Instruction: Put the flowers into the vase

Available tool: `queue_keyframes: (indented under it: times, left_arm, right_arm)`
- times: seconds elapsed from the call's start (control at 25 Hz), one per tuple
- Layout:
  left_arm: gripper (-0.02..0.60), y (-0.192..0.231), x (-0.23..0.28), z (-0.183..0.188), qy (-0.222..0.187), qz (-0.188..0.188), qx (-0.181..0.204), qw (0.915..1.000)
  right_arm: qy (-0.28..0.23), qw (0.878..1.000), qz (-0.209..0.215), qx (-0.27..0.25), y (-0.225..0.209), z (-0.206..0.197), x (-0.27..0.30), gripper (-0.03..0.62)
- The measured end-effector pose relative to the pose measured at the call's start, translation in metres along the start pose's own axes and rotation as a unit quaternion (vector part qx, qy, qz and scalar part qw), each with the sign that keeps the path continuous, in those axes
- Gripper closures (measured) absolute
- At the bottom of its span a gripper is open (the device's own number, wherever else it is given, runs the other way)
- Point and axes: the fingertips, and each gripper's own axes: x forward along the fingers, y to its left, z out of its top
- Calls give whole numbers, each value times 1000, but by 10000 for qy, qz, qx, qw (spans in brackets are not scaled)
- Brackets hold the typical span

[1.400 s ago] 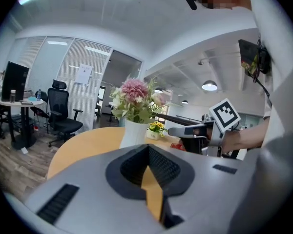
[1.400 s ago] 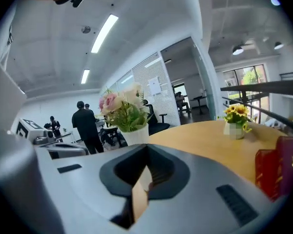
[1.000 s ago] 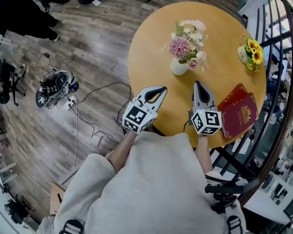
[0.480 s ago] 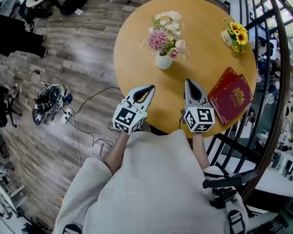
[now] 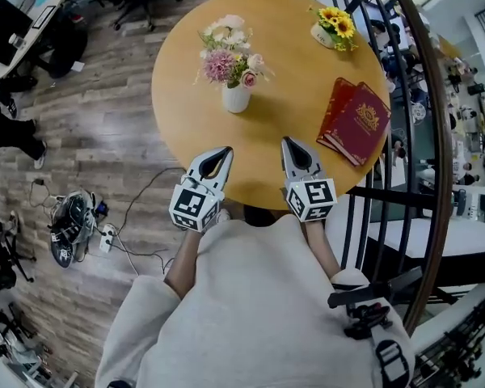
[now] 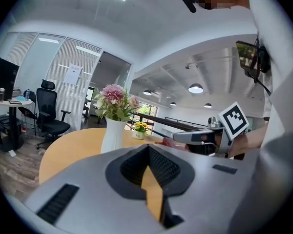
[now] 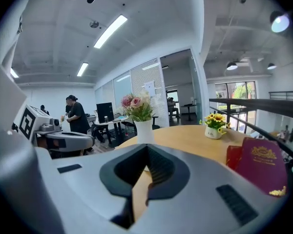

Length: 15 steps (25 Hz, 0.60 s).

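Head view: left gripper (image 5: 224,150) and right gripper (image 5: 287,141) side by side over the near edge of the round table (image 5: 178,136), both pressed together at the tips and empty, well short of the white vase (image 5: 235,98) mid-table with the flowers (image 5: 225,51) already standing in it. Left gripper view: jaws closed tip to tip, nothing pinched, vase and flowers upright beyond, slightly left of the tips. Right gripper view: jaws likewise closed on nothing, vase straight ahead past the tips, small sunflower pot (image 7: 213,126) farther right, red books (image 7: 261,167) flat at the right.
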Motion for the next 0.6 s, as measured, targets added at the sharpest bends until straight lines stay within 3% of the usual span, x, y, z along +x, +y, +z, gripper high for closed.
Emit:
queue_keyframes:
  times: [0.4, 0.6]
  left_arm:
    - [575, -15, -45, -8, -112, -433, 39, 9990]
    - [575, -21, -46, -5, -193, -480, 111, 9986]
  right_arm:
    - [-37, 9981, -611, 1, 34, -17, -50, 585]
    - [-170, 9963, -826, -186, 30, -13, -64, 586]
